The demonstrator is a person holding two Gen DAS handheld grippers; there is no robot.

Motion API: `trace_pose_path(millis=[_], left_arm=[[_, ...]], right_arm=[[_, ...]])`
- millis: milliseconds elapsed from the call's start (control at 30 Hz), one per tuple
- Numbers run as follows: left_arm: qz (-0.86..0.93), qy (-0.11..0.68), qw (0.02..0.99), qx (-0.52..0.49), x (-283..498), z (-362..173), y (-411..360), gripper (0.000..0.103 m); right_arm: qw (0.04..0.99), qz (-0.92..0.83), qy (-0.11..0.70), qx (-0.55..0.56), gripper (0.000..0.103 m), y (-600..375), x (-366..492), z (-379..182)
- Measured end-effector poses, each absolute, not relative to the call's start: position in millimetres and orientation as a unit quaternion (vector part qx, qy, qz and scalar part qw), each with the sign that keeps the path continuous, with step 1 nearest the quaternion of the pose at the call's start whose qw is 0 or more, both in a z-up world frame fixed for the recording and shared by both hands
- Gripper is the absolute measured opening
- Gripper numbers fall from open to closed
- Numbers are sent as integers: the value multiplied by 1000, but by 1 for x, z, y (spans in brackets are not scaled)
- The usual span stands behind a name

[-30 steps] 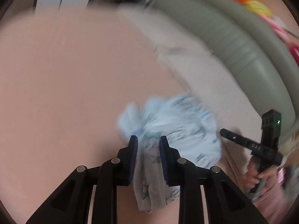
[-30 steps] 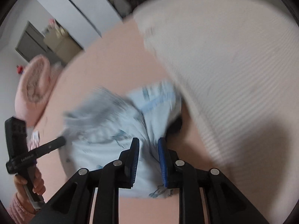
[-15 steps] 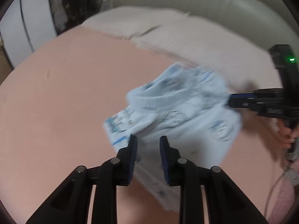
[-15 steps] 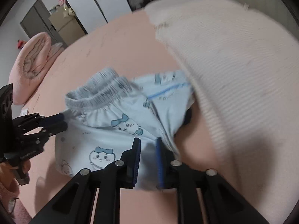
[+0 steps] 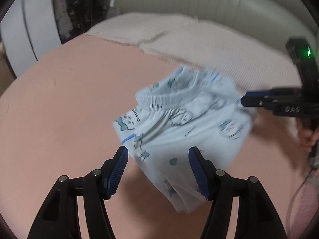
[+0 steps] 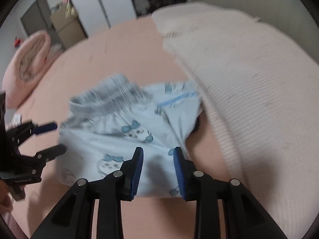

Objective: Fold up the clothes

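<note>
pale blue cartoon-print elastic-waist shorts [image 5: 185, 123] lie bunched on the pink bed sheet [image 5: 65, 103], just in front of the ribbed off-white pillows [image 5: 199, 39]; in the right wrist view their far edge sits touching or tucked under the nearest pillow, cannot tell which. going left to right in the left wrist view: bare pink sheet, then the left tongs [image 5: 158, 169] spread wide with nothing between the blue pads, the shorts' lower edge showing in the gap but not pinched, then the shorts with the gathered waistband up toward the pillows, then the right tongs [image 5: 244, 97] coming in from the right edge, tips right at the cloth's side. in the right wrist view the right tongs [image 6: 158, 169] are parted about halfway, hovering over the near hem, pads not closed on fabric. the left tongs [image 6: 57, 137] show at the left of that view, also apart, tips just beside the waistband corner. progress judgement: early. the shorts look dropped and roughly spread but rumpled, waistband crooked, one side doubled over, no clean fold visible. left to do, likely: flatten, square the legs, fold in half and again. frames are motion-blurred so exact creases are unclear. containers: no basket, box or drawer for clothes is in reach; a cardboard box [image 6: 65, 25] stands far off by the wall, contents not readable. a rolled pink quilt [image 6: 26, 63] sits at the far left of the bed.
</note>
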State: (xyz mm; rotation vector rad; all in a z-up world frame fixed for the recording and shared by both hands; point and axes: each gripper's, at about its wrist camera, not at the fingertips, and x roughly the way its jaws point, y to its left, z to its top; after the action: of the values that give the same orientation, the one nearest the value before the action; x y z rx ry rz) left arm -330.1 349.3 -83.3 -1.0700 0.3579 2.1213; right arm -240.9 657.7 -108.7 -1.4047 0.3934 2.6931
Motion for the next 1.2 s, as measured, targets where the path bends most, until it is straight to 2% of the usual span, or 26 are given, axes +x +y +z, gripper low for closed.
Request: trace_pose_path(millis=[33, 133, 200, 233, 267, 300, 333, 733, 1000, 1133, 1200], left_arm=[[825, 125, 360, -417, -328, -76, 344, 62], [830, 106, 337, -431, -322, -58, 323, 73], [843, 106, 303, -433, -310, -46, 298, 74], [850, 99, 285, -432, -304, -43, 285, 74], [856, 86, 268, -433, -295, -39, 267, 77], [861, 78, 254, -435, -290, -36, 247, 83], [865, 70, 239, -436, -284, -33, 226, 83], [901, -10, 71, -428, -274, 26, 43, 84], [915, -49, -14, -399, -240, 67, -23, 84], [923, -29, -22, -384, -188, 82, -33, 84], [926, -26, -18, -375, -154, 84, -38, 84]], right_arm=[[41, 882, 132, -452, 31, 653, -237, -99], [46, 880, 122, -456, 34, 620, -239, -70], [52, 883, 100, -456, 50, 573, -245, -52], [52, 887, 89, -450, 62, 552, -245, -47], [47, 892, 82, -441, 67, 535, -243, -39], [41, 898, 76, -432, 68, 519, -242, -32], [34, 899, 73, -430, 68, 501, -243, -27], [-53, 905, 30, -422, 71, 310, -262, 6], [-60, 910, -14, -410, 72, 243, -241, 47], [-40, 923, -18, -381, 73, 241, -203, 77], [-28, 931, -16, -364, 80, 243, -174, 89]])
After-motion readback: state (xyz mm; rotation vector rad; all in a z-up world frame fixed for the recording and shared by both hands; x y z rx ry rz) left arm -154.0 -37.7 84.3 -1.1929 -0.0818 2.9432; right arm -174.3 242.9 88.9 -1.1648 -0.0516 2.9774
